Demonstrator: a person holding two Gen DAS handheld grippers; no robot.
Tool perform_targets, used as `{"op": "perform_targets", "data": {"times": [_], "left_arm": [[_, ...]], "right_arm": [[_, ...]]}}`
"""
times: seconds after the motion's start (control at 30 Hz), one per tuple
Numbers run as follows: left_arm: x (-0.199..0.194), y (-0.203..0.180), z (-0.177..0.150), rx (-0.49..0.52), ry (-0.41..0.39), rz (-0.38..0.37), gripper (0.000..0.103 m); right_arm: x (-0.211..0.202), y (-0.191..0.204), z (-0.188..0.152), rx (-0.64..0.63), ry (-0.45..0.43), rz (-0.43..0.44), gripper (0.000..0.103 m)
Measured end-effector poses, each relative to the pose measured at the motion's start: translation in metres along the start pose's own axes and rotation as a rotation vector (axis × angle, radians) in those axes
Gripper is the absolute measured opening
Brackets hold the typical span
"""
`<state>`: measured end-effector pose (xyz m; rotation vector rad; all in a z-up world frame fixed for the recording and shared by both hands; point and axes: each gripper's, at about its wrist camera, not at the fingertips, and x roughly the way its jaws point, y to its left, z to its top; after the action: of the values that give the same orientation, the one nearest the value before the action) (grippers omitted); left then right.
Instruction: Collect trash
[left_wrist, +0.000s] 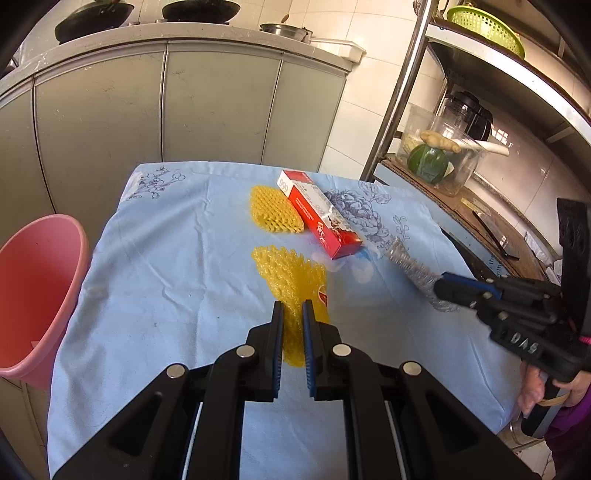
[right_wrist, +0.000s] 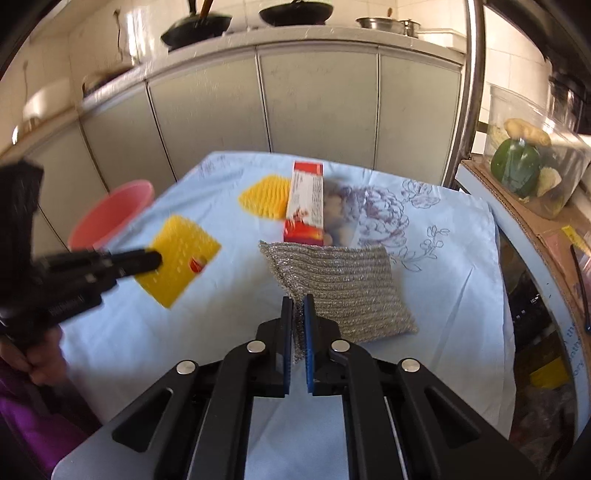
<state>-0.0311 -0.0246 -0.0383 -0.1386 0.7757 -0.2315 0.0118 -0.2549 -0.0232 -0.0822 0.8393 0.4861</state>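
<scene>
Left hand-held gripper (left_wrist: 293, 308) pinching yellow mesh sleeve (left_wrist: 291, 277), right hand-held gripper (right_wrist: 298, 303) pinching silver scouring pad (right_wrist: 343, 284) corner

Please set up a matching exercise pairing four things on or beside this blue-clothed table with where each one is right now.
Things:
1. silver scouring pad
2. yellow foam net with a red sticker
3. red box
4. pink bin

Places or states:
A. lying on the cloth, held by neither gripper
B. pinched in the left gripper
C. standing beside the table's edge
D. pinched in the right gripper

Pairs: 1-D, 2-B, 3-A, 4-C
</scene>
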Motion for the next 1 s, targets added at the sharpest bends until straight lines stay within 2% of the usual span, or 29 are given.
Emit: {"op": "perform_targets", "data": {"times": [0.17,0.43,0.6,1.0], "left_arm": [[-0.010,0.008,0.004,-0.019,-0.031,0.009,0.009],[-0.028,0.029,0.008,-0.061,-0.082,0.058,0.009],[-0.048,0.054,0.009,-0.098,-0.123,0.123,0.009],[-0.103,0.145,0.006,-0.242,-0.228,0.327,0.009]], "right_arm": [[-0.014,0.000,0.017,0.076,-0.051,0.106,0.006],[-0.014,0.026,0.045,0.091,-0.098,0.218,0.006],[-0.002,0.053,0.071,0.090,-0.099,0.322,0.006],[0.044,0.158,0.123,0.000,-0.057,0.537,0.006]]}}
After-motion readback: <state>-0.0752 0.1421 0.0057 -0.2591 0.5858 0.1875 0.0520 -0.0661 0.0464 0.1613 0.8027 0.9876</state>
